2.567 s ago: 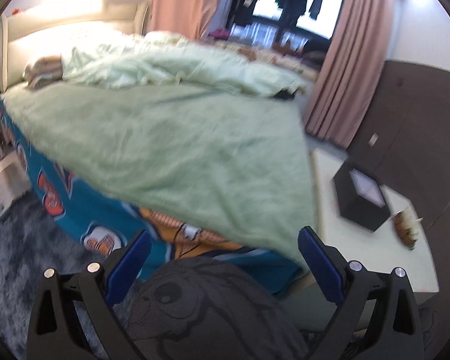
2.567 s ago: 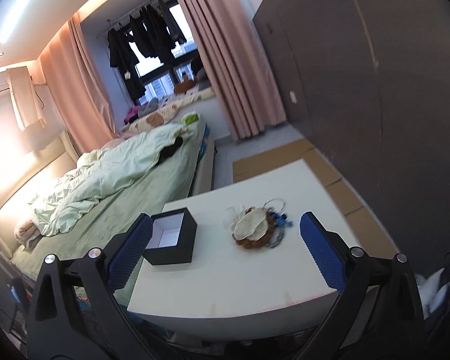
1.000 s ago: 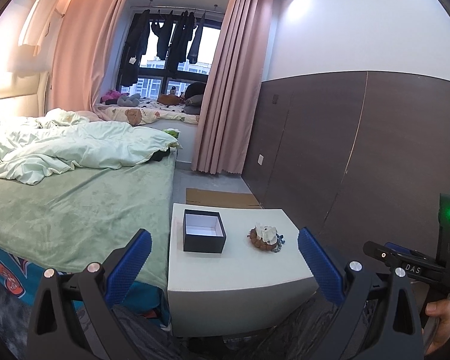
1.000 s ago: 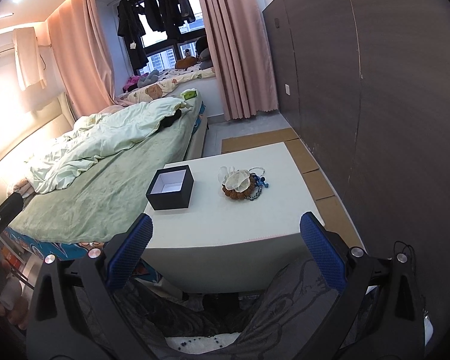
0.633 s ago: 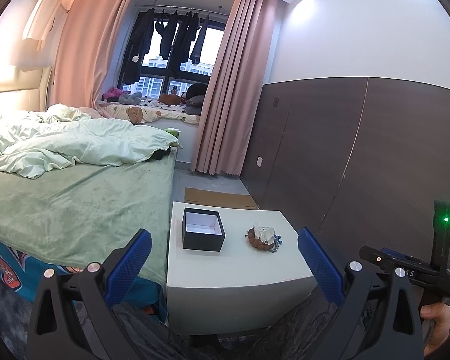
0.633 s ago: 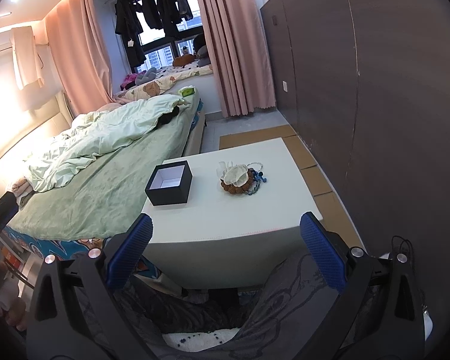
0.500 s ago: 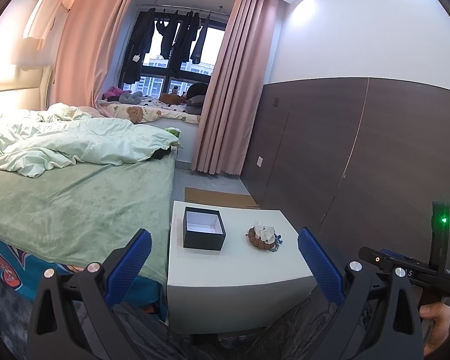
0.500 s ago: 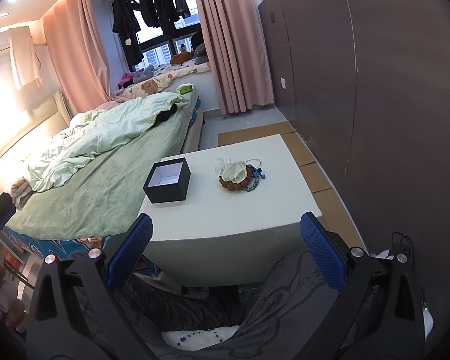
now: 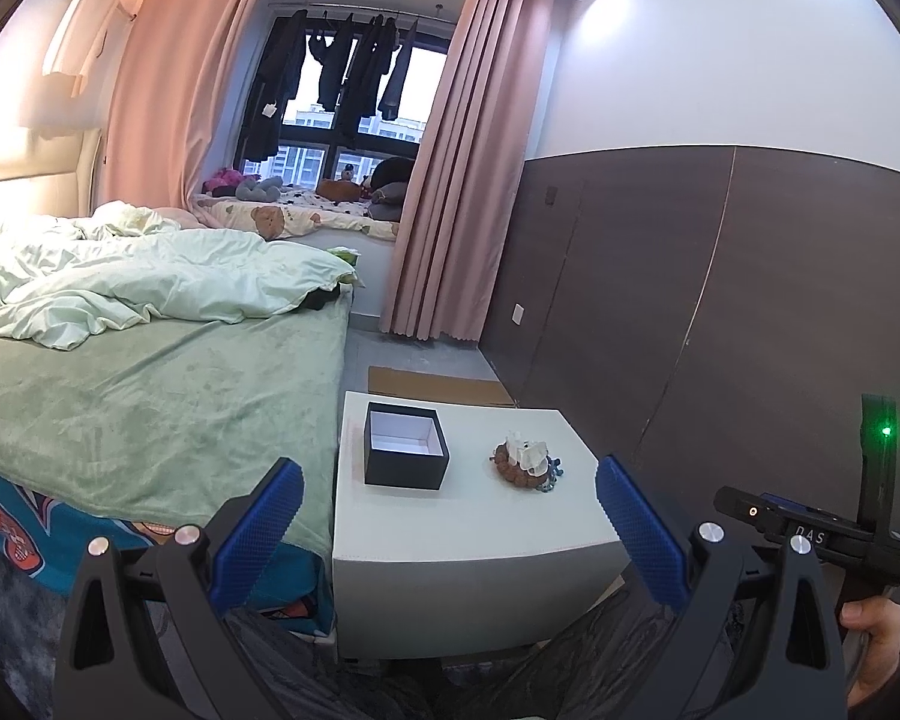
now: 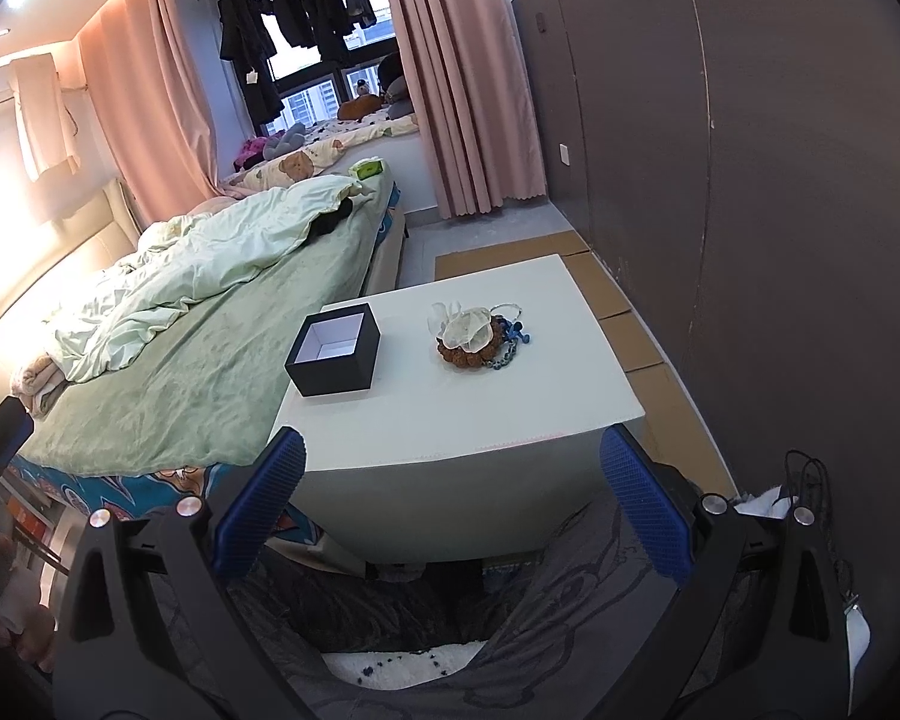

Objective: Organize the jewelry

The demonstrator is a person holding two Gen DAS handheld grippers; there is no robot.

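Swung off bed toward white table; now framing black box and jewelry pile squarely. Pulled back from table edge; box, pile smaller.

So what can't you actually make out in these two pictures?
- Small heap of jewelry on the white table: too small in both views to count or name pieces; a sheer white pouch covers part.
- Open black square box: its near wall hides part of the floor in both views.
- Under the table: hidden by its front panel.
- Person's hand: cut off at the left view's edge.
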